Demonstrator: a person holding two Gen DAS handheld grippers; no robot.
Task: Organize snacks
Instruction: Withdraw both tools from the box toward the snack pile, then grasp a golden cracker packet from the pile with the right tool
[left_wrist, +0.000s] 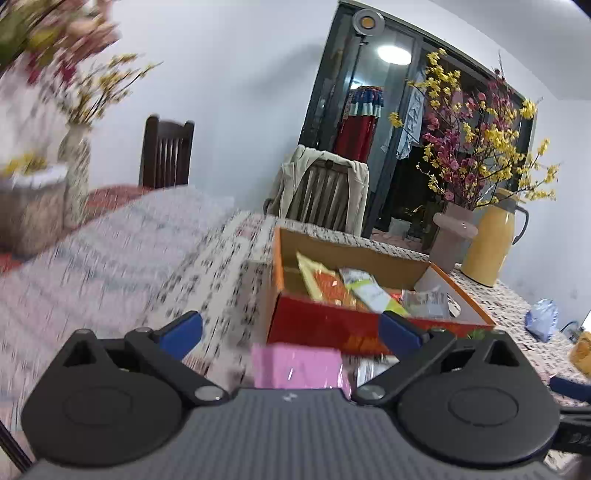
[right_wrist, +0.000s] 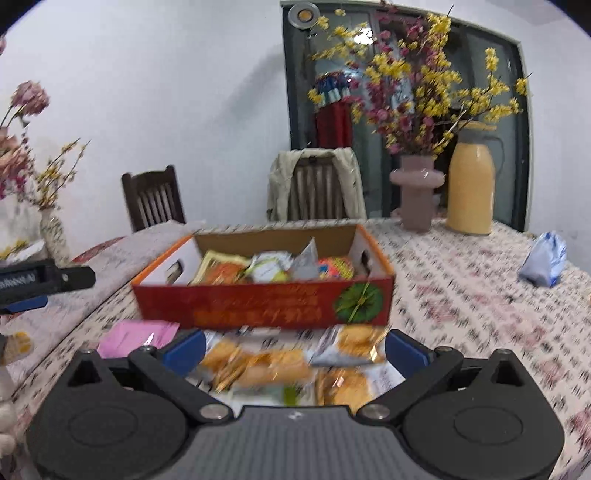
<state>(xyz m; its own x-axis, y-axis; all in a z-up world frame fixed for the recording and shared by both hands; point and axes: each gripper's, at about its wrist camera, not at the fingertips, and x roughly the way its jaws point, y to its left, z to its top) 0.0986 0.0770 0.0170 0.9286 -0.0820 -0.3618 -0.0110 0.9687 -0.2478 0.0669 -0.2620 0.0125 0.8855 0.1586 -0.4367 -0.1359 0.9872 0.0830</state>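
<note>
The right gripper (right_wrist: 293, 349) hangs with its jaws spread wide and nothing between them. Directly beneath and between its blue fingertips (right_wrist: 184, 349) lies a loose heap of orange-and-clear snack packets (right_wrist: 273, 365) on the patterned tablecloth (right_wrist: 480, 295). Just beyond the heap stands the red cardboard box (right_wrist: 258, 304), already holding several packets (yellow, white and orange wrappers, blurred). To the gripper's left, beside the box front, lies a pink packet (right_wrist: 136, 334).

The left gripper (left_wrist: 291, 332) is likewise released, empty, and tilted. The pink packet (left_wrist: 299, 365) sits right under it, close to its body, with the box (left_wrist: 325, 325) just ahead and to its right. Far ahead stand a pink vase (left_wrist: 452, 236) and a yellow thermos (left_wrist: 487, 240).

The step in hand looks like picking up the packets left outside the box. Next, I judge, either gripper must drop onto the packet below, close on a crinkly edge without crushing it, then lift over the box's front wall (low, but easy to snag) and let go inside.
</note>
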